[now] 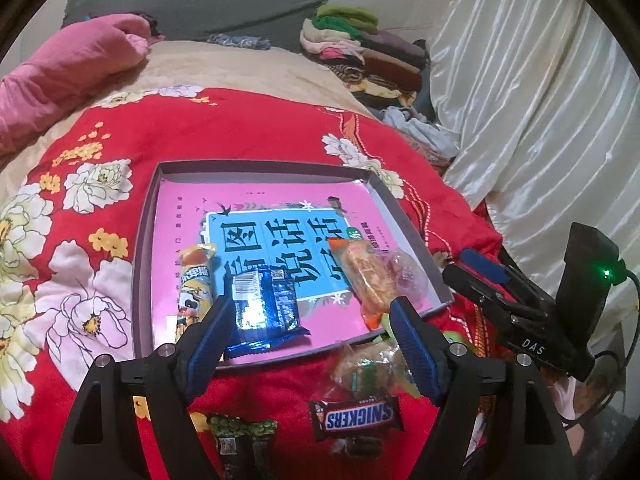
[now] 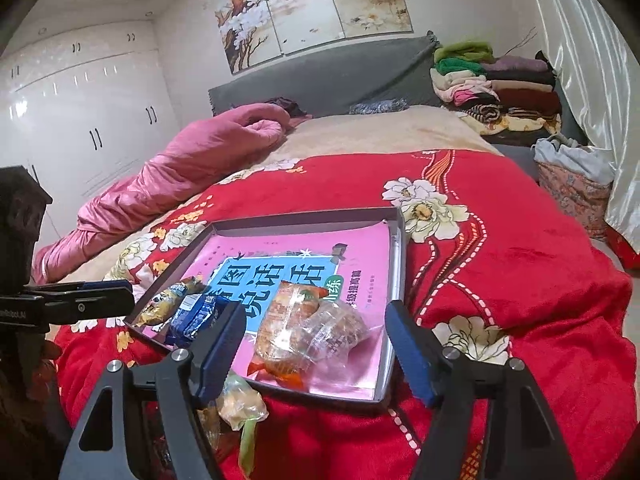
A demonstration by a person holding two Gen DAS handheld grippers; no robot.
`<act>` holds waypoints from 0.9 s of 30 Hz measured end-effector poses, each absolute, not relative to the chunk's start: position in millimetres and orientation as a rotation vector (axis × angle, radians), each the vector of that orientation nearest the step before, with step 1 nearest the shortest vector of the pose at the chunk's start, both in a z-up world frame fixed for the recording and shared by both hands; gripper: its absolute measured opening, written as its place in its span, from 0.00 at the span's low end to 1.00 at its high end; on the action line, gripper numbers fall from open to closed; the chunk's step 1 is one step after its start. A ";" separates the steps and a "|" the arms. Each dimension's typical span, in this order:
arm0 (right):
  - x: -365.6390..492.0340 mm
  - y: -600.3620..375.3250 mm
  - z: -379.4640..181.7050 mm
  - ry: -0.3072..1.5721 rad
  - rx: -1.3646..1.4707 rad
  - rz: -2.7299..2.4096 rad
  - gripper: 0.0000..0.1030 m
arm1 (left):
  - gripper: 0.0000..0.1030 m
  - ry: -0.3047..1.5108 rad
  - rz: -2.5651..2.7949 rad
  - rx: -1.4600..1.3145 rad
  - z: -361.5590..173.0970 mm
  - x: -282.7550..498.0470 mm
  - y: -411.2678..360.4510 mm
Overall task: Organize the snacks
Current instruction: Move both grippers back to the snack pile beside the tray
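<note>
A shallow grey box tray [image 1: 256, 165] lies on a red flowered blanket with a pink book in it. On the book rest a yellow tube snack [image 1: 194, 280], a blue packet [image 1: 266, 304], an orange packet [image 1: 366, 280] and a clear-wrapped sweet [image 1: 404, 276]. My left gripper [image 1: 312, 312] stands open over the tray's near edge, its pads touching nothing. In the right wrist view my right gripper [image 2: 316, 316] is open too. The orange packet [image 2: 288, 320] and clear sweet [image 2: 336, 328] lie in the tray [image 2: 304, 216] between and beyond its fingers, free of the pads.
On the blanket in front of the tray lie a clear green-printed packet [image 1: 368, 368], a Snickers bar [image 1: 356, 416] and a green pea packet [image 1: 240, 432]. A pink quilt [image 2: 168, 184] lies far left, folded clothes [image 2: 496, 88] far right, and a white curtain [image 1: 540, 100] hangs at the right.
</note>
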State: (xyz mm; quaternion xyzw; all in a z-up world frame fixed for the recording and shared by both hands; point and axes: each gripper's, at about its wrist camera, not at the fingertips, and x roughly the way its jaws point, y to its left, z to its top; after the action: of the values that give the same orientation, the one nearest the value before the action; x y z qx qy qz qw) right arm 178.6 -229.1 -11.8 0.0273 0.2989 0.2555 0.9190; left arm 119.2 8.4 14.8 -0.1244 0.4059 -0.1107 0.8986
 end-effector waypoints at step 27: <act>138.9 -220.7 1.1 0.664 0.089 0.438 0.77 | 0.78 0.876 -0.370 -0.239 9.3 95.9 7.6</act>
State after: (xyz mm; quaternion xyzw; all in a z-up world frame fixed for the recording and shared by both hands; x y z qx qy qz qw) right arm 138.9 -220.7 1.1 0.0434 0.3231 0.2131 0.9211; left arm 95.9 7.6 9.3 -0.1147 0.4209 -0.1777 0.8821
